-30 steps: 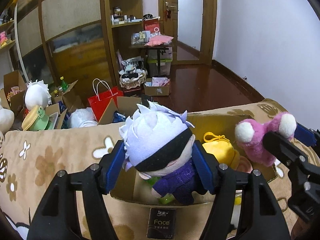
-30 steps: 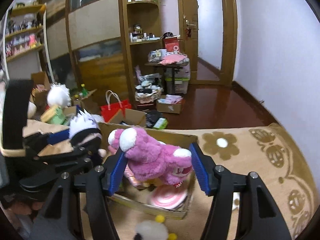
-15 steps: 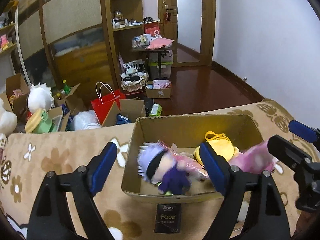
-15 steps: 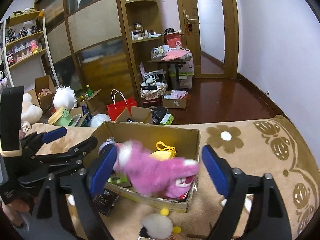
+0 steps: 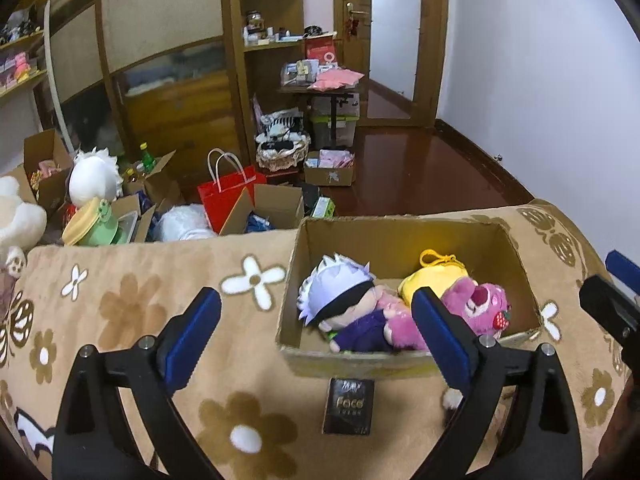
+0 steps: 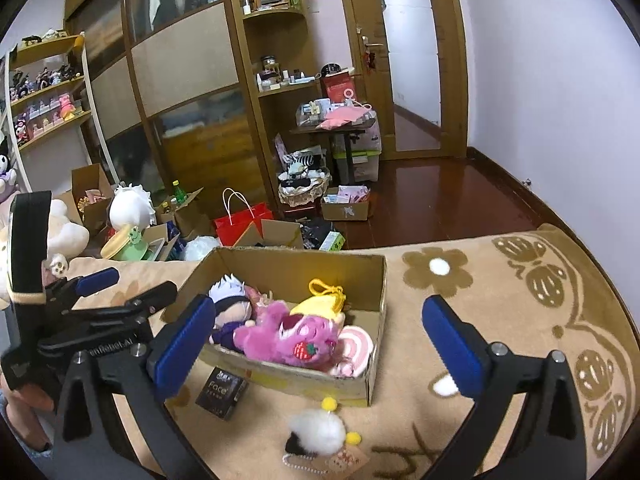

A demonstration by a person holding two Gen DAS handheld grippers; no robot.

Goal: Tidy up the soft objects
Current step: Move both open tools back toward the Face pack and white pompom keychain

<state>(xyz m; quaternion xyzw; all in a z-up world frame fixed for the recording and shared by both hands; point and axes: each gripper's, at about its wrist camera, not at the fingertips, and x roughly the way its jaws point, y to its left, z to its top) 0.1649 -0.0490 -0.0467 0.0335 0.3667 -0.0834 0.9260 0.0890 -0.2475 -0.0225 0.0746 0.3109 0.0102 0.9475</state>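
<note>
A cardboard box [image 5: 352,354] [image 6: 368,364] sits on the flowered tan blanket. In it lie a white-haired blindfolded doll [image 5: 340,300] [image 6: 230,300], a pink bear plush [image 5: 478,308] [image 6: 288,334], a yellow plush [image 5: 436,274] [image 6: 324,304] and a pink striped plush [image 6: 354,350]. My left gripper [image 5: 316,336] is open and empty, above and in front of the box. My right gripper [image 6: 320,340] is open and empty above the box's near side. A white pom-pom plush [image 6: 318,432] lies on the blanket in front of the box.
A black "Face" packet [image 5: 348,406] [image 6: 222,392] lies by the box front. Beyond the blanket's far edge the floor holds open cartons [image 5: 276,208], a red bag [image 5: 230,196], large white plushes [image 5: 94,178] and a small table [image 5: 320,88].
Both grippers opened and dropped their toys: the doll and the pink bear fell into the box and now lie still. Both grippers have drawn back and up.
</note>
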